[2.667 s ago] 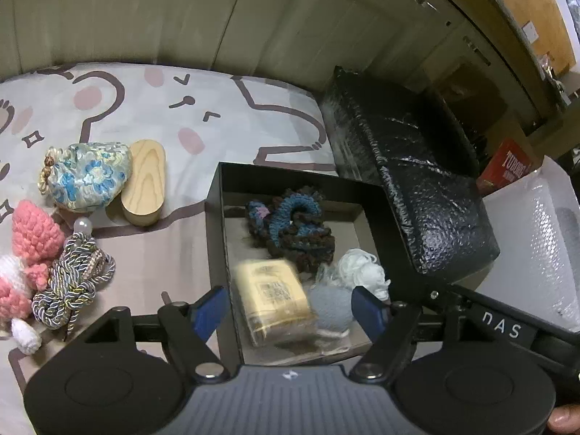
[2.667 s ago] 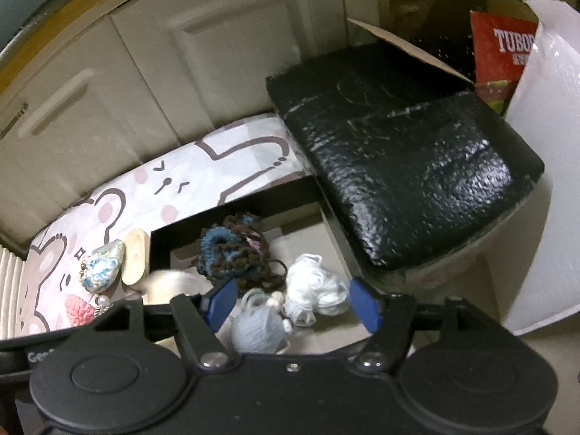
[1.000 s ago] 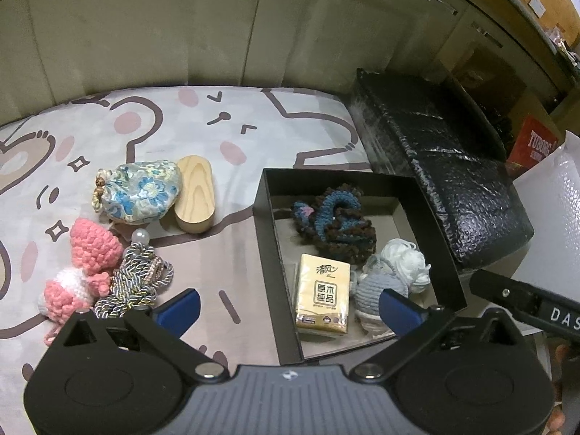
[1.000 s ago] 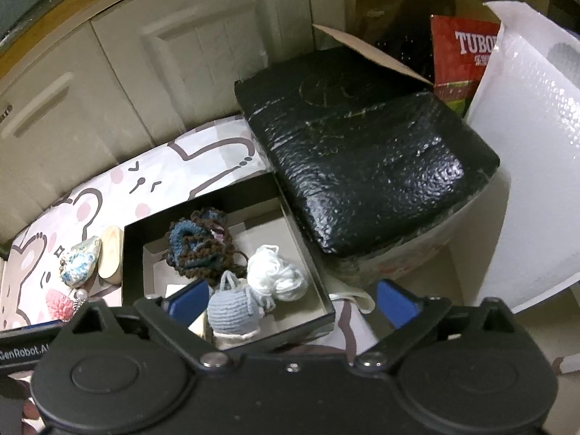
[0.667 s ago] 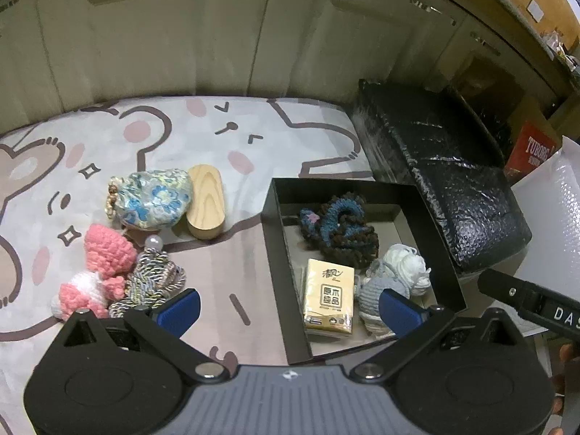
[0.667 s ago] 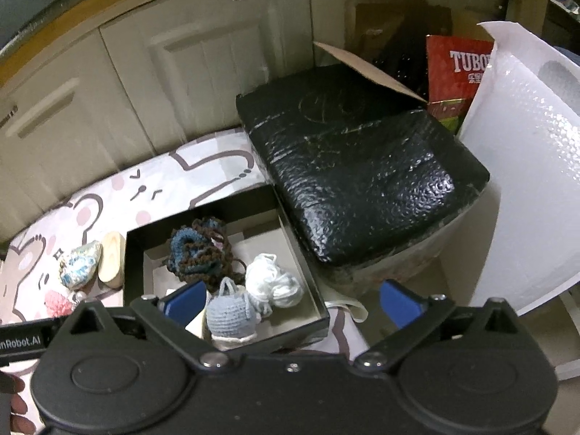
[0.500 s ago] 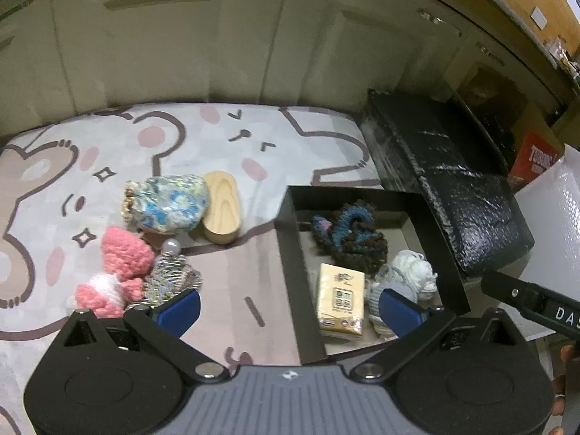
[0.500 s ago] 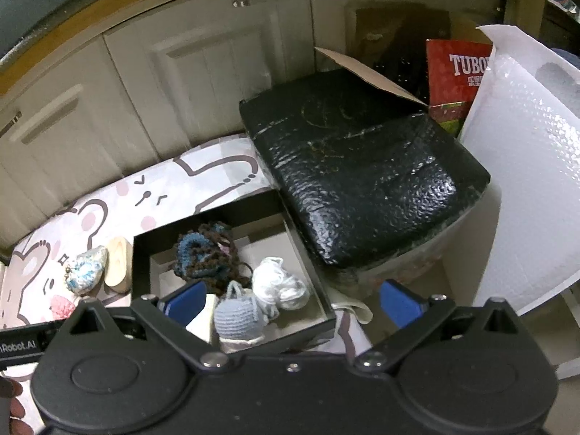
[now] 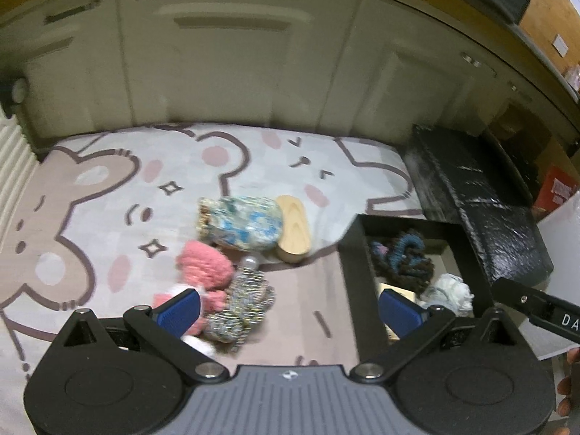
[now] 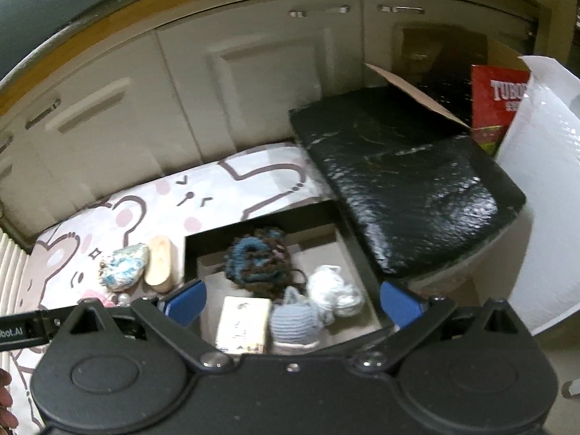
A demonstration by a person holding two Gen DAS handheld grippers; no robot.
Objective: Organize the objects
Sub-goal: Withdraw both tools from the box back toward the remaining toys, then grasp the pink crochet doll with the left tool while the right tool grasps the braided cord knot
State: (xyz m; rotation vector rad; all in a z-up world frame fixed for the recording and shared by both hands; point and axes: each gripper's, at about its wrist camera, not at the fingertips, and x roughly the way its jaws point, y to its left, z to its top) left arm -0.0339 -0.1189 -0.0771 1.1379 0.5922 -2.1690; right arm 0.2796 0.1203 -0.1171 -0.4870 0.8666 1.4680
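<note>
The left tool (image 9: 288, 310) hangs with its blue-padded jaws spread wide and nothing between them, above the cluster of small things that lie on the cartoon-bear printed mat (image 9: 108, 188); the right tool (image 10: 293, 301) is likewise wide open and empty, poised over the shallow black box (image 10: 357, 253). Just ahead of the left tool sit the pink crocheted strawberry toy (image 9: 204, 264) and, touching it, the coiled bundle of multicoloured twisted cord (image 9: 241, 302); a little farther on lie the blue floral fabric pouch (image 9: 243, 223) and the oval pale wooden block (image 9: 293, 228), pressed side by side. To my eye these four are what is left to put away, while the box already holds the dark blue-and-brown crocheted scrunchie (image 10: 259, 262), the white ball of yarn (image 10: 335, 290), the small grey-blue knitted piece (image 10: 295, 320) and the yellow pack of tissues (image 10: 243, 324). The trouble I would expect comes from that crowding: jaws closing on the strawberry could well catch the cord too and drag it along, then shed it short of the box. The soft toy may squash and slip out. The box is getting full near its front, so a careless drop could land on the rim and tumble back onto the mat.
</note>
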